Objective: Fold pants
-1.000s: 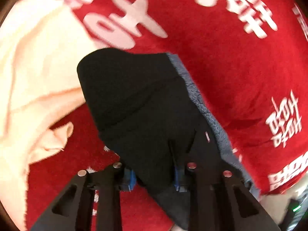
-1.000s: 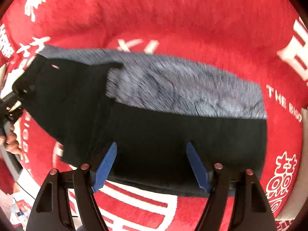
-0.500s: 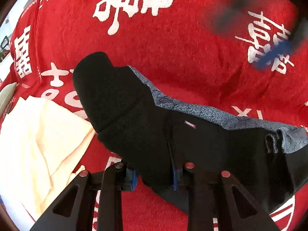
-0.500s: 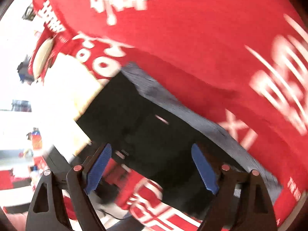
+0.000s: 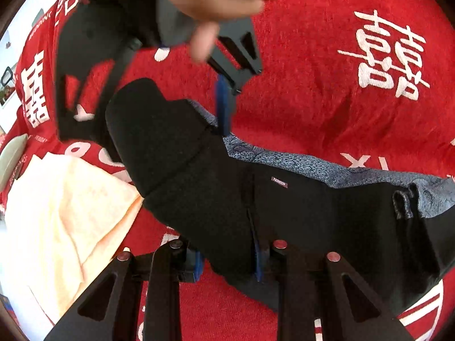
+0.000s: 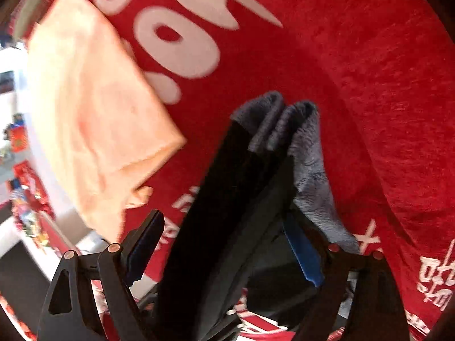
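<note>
The black pants (image 5: 216,187) with grey fleece lining (image 5: 321,167) lie partly folded on the red cloth. My left gripper (image 5: 227,258) is shut on the near edge of the pants. In the left wrist view my right gripper (image 5: 170,108), held by a hand, hovers open over the far end of the pants. In the right wrist view my right gripper (image 6: 224,250) stands open astride the folded pants end (image 6: 227,204), its blue pads (image 6: 303,253) apart on either side.
A red cloth with white characters (image 5: 355,91) covers the surface. A peach towel (image 5: 57,216) lies left of the pants; it also shows in the right wrist view (image 6: 93,113). The table edge and room clutter show at far left.
My right gripper swung across to the far end of the pants and now straddles it, open. My left gripper kept its hold; the pants barely moved.
</note>
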A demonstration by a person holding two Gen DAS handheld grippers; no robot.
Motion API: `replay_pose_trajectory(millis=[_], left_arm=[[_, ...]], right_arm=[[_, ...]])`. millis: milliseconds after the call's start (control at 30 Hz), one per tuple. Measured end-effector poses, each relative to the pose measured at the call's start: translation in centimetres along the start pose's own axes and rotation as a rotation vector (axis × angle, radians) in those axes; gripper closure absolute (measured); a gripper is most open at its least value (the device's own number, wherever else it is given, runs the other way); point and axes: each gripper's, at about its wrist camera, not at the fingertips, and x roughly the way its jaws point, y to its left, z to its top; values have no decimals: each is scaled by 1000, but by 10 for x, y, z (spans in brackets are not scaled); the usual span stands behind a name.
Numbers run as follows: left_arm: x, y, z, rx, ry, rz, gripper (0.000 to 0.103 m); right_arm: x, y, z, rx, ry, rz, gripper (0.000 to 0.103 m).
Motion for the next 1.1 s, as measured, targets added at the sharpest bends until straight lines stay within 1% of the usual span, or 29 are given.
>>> replay_pose_trajectory(millis=[33,67,100,133,267,400,433,467,500,567,600,700,800,967,1100], left_arm=[[0,-1,1,0,2,-4,76],[2,-2,0,1,5,-5,76],[2,-2,0,3,11,-9,76],[2,-3,0,4,10,-13,76],[-9,-14,5,37,-17,-20,76],[-28,-28,13,77,-57,-33,76],[-33,-32,14,87,-67,-38,76],[-38,-37,16,100,-78,-46,76],[-46,-43,18,116,-92,-56,76],[-57,-50,21,134,-106,-72,76],[-64,-56,23,147,-114,-85,76],[-83,-74,27,195,-138,-114,76],[-103,-97,28,251,-155,-149,76],[-130,-144,24,360,-167,-212,76],[-143,-189,12,460,-165,-256,76]], right_arm=[[5,-1,-2,-11,9,-24,34],[6,-2,-5,-18,5,-20,49],[4,-7,-9,-19,-11,-7,67],[2,-10,-12,-16,-22,9,81],[-11,-29,-35,-4,-115,81,84],[-33,-54,-74,17,-234,184,85],[-39,-53,-79,20,-257,201,85],[-45,-61,-92,29,-288,232,85],[-52,-68,-97,38,-308,259,85],[-64,-87,-120,72,-363,340,85],[-71,-92,-125,83,-379,366,85],[-87,-119,-164,130,-468,483,85],[-91,-145,-209,164,-554,578,85],[-84,-184,-282,238,-687,696,85],[-69,-220,-352,315,-779,781,85]])
